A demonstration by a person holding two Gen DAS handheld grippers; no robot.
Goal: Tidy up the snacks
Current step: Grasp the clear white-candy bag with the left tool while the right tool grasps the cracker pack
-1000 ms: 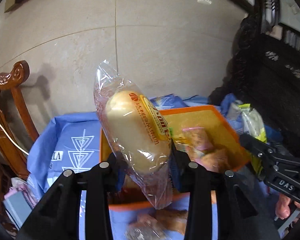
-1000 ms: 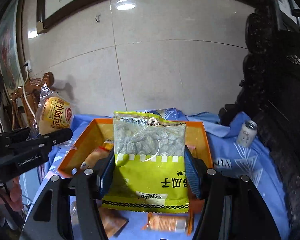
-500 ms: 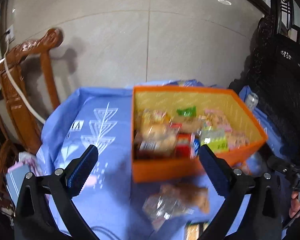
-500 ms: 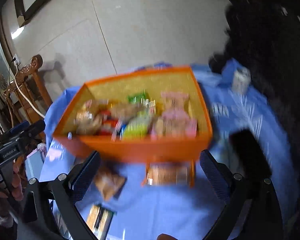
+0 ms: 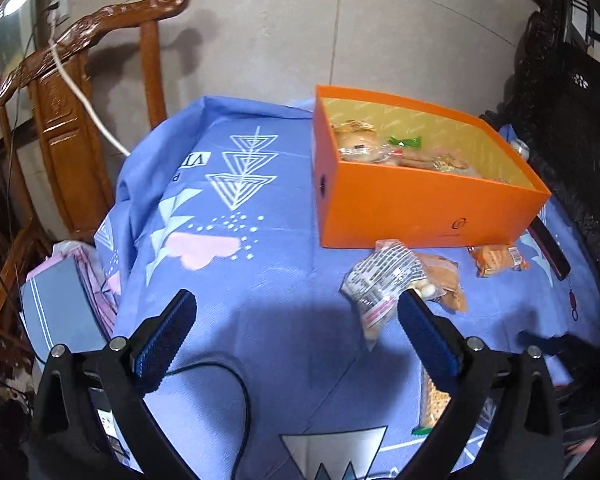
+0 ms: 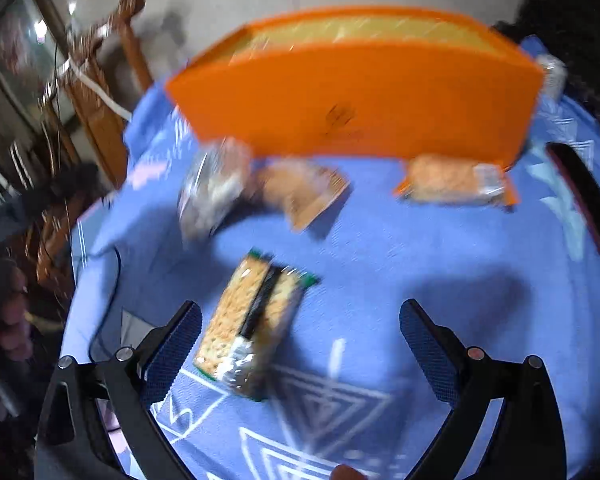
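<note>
In the left wrist view, the left gripper (image 5: 296,330) is spread wide and empty above bare blue cloth on the table (image 5: 228,280); the orange box (image 5: 420,204) stands far right, with a clear snack bag (image 5: 380,284) just before its near wall. In the blurred right wrist view, the right gripper (image 6: 300,344) is likewise held wide and empty, a cracker packet (image 6: 252,320) lying between its fingers left of centre, with open cloth to the right.

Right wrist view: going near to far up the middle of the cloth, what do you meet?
Cracker packet → brown snack bag → orange box.
</note>
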